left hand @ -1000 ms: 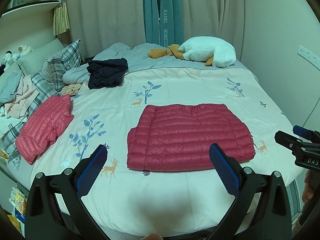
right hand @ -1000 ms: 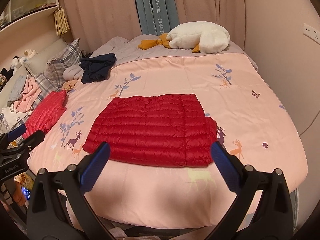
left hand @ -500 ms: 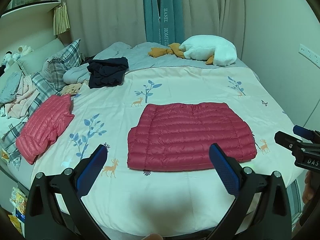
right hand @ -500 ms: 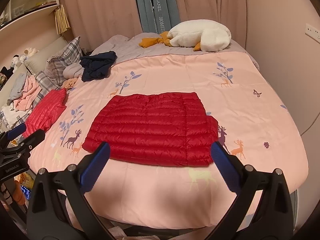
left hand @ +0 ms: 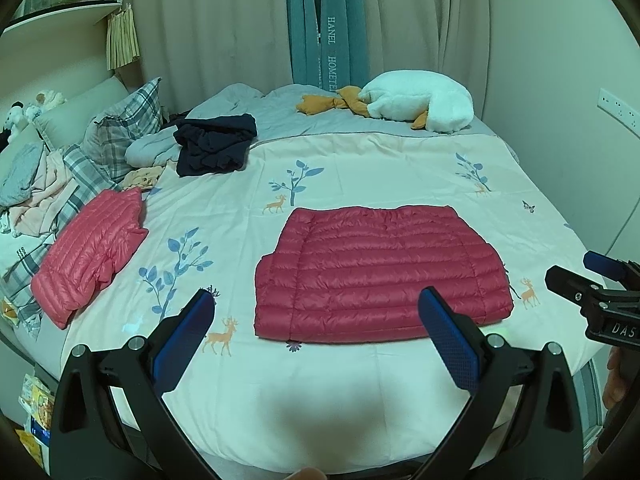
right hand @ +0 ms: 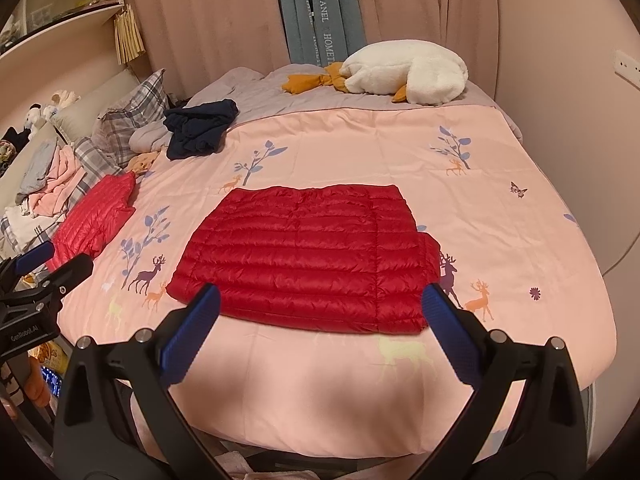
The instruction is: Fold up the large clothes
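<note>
Two claws hang above the near edge of a bed (left hand: 360, 400), both spread wide and gripping nothing. The left claw (left hand: 316, 334) frames the near left part of a folded red down jacket (left hand: 380, 272), its blue pads (left hand: 182, 344) apart and clear of the fabric. The right claw (right hand: 320, 332) is held the same way, its blue pads (right hand: 450, 336) wide apart, the jacket (right hand: 308, 256) lying just beyond them.

The jacket lies flat near the middle of the bed, on a pale cover printed with deer and blue trees, folded into a broad rectangle with its quilted seams running across. In the left wrist view the right claw shows at the right edge (left hand: 592, 280), off the side of the bed; in the right wrist view the left claw shows at the left edge (right hand: 44, 268).

A second folded jacket (left hand: 88, 256), pinker in tone, sits well apart to the left, close to the bed's edge. Behind it a dark navy garment (left hand: 214, 144) lies crumpled beside plaid pillows (left hand: 120, 128) and a heap of pale clothes (left hand: 36, 188). At the far end of the bed a white plush goose (left hand: 416, 106) with orange feet rests on a grey blanket, before beige curtains (left hand: 220, 20) and a teal lettered strip.
</note>
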A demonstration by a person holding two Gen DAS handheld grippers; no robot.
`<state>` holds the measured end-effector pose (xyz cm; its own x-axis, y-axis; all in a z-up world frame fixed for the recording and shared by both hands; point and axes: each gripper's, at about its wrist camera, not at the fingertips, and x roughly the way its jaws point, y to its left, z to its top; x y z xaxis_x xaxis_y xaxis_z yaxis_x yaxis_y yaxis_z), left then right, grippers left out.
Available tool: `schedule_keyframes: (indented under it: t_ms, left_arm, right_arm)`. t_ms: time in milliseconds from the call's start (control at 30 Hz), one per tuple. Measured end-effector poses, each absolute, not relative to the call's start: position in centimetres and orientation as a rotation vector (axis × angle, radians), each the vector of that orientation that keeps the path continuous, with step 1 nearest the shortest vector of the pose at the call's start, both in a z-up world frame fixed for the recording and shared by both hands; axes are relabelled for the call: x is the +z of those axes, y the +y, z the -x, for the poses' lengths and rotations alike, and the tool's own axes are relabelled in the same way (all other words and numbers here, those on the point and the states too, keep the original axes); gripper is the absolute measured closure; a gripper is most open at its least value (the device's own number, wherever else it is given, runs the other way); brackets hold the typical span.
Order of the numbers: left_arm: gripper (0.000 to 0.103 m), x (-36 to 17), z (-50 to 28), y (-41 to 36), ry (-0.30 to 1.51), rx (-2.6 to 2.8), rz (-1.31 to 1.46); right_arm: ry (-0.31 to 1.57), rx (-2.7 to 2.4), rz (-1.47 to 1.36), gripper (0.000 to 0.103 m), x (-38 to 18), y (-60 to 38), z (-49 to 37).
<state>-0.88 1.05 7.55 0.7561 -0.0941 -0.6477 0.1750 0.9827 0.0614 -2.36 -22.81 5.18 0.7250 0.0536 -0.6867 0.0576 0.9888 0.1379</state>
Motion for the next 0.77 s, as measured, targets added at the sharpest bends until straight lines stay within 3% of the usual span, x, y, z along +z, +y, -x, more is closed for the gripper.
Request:
schedule_keyframes:
  t_ms: [767]
  left_arm:
    - [0.001, 7.65, 0.26, 1.54, 0.698, -0.122, -0.101]
  right_arm:
    - [0.763, 0.008, -0.150, 0.002, 5.41, -22.15, 2.15]
